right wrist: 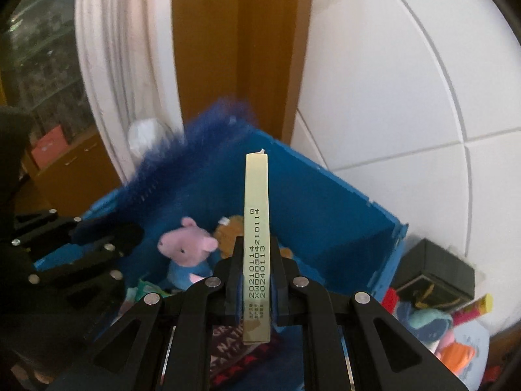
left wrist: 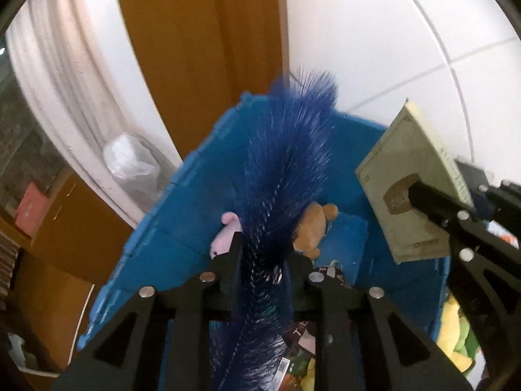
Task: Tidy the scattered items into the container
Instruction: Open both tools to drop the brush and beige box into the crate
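Observation:
My left gripper (left wrist: pixel 265 254) is shut on a long fluffy blue feather (left wrist: pixel 286 163) that sticks up over the blue container (left wrist: pixel 182 221). Inside the container lie a pink pig plush (left wrist: pixel 224 234) and a brown plush (left wrist: pixel 312 224). At the right, my right gripper (left wrist: pixel 423 195) is shut on a flat pale green box (left wrist: pixel 410 189), also above the container. In the right wrist view the box (right wrist: pixel 256 211) stands edge-on between the fingers of the right gripper (right wrist: pixel 257 260), over the container (right wrist: pixel 325 211) and the pig plush (right wrist: pixel 187 244). The left gripper (right wrist: pixel 123 231) and feather (right wrist: pixel 182 163) are at the left.
Right of the container on the white tiled floor (right wrist: pixel 390 97) lie a black box (right wrist: pixel 433 270), soft toys (right wrist: pixel 429 322) and a yellow-tipped stick (right wrist: pixel 478 303). A wooden door frame (right wrist: pixel 241 49) stands behind. A white plastic bag (left wrist: pixel 133 159) sits left of the container. Printed packets (right wrist: pixel 228 348) lie inside.

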A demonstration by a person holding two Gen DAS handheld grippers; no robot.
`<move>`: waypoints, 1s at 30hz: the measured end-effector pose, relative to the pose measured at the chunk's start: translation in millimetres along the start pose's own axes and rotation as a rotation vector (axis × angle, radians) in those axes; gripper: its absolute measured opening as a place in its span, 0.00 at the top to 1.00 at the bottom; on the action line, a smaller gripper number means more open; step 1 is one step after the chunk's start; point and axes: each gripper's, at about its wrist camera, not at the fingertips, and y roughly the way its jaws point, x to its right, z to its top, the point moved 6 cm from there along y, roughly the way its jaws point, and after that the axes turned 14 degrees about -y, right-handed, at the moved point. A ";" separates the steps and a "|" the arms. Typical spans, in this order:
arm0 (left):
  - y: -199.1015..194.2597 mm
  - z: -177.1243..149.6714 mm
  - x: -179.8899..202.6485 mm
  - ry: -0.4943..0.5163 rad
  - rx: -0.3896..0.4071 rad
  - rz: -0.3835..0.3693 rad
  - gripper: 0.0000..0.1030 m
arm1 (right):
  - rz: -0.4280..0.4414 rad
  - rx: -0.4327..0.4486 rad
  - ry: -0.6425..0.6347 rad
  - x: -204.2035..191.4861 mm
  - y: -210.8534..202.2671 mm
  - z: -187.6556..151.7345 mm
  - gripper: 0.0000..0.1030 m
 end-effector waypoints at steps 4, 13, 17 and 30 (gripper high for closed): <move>29.7 -1.1 4.2 0.014 -0.039 -0.002 0.79 | -0.002 -0.028 0.035 8.5 21.3 -8.6 0.88; 52.5 -7.3 4.9 0.031 -0.036 0.006 0.22 | -0.015 -0.070 0.051 8.8 42.1 -13.5 0.33; 51.0 -12.6 -5.0 0.019 -0.038 0.014 0.22 | -0.028 -0.078 0.043 4.1 39.5 -15.6 0.27; 29.9 -49.4 -33.7 -0.032 -0.064 0.023 0.22 | -0.039 -0.064 0.020 -16.8 15.9 -30.0 0.01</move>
